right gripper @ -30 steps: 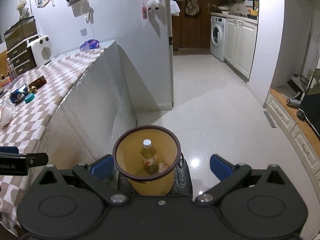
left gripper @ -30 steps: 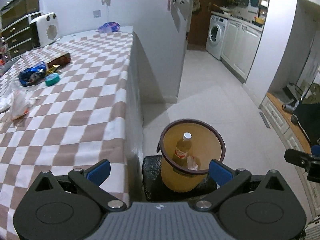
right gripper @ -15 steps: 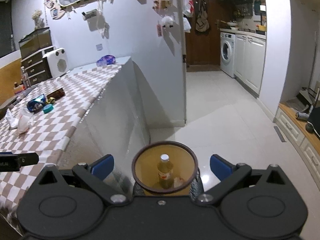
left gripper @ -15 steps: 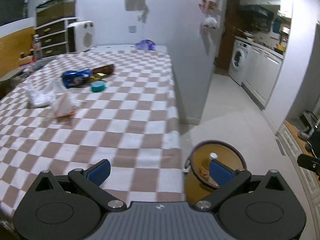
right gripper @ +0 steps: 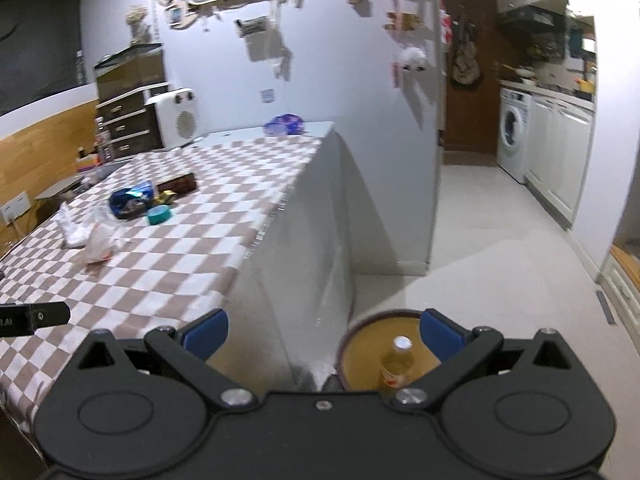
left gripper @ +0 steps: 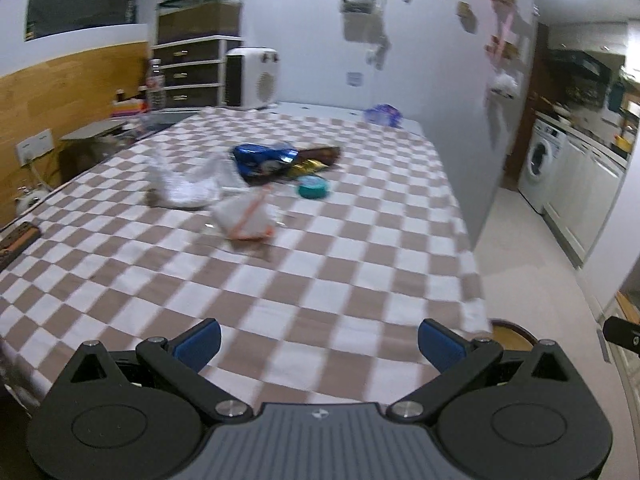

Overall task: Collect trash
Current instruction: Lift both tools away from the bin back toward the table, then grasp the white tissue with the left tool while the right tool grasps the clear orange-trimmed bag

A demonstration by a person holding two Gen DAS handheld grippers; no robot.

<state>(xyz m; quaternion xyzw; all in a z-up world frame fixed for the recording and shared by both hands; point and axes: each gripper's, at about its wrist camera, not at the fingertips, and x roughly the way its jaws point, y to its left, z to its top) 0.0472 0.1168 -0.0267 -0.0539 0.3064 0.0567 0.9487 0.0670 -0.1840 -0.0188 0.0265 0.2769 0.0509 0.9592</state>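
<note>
**Trash spread on the checked table, both grippers empty and spread wide**

The trash lies in a loose cluster on the checkered tablecloth [left gripper: 360, 264], well ahead of the left gripper [left gripper: 319, 342] and a little to its left. Nearest to it is a crumpled clear wrapper with an orange strip [left gripper: 246, 220]. Just behind that and further left sits a rumpled white plastic bag [left gripper: 180, 188]. Beyond both, a blue snack packet [left gripper: 262, 160] touches a gold foil wrapper [left gripper: 306, 167] and a dark brown bar wrapper [left gripper: 320, 155]; a teal round lid [left gripper: 313, 189] lies just in front of the gold foil, to the right of the clear wrapper. The whole view is somewhat blurred, so print on the wrappers cannot be read.

The left gripper hangs over the near part of the table, its blue fingers [left gripper: 199, 343] wide apart with nothing between them.

The right gripper [right gripper: 323, 332] sits off the table's right edge, also spread wide and empty. The same cluster appears far ahead and to its left. Just below and ahead of its right finger stands the yellow trash bin [right gripper: 362, 354] on the floor beside the table's hanging cloth, with a bottle [right gripper: 396, 364] upright inside. The bin's rim also peeks out past the table corner at the left gripper's right.

Far across the table stand a white heater [left gripper: 251, 78] and a purple bag [left gripper: 383, 114].
</note>
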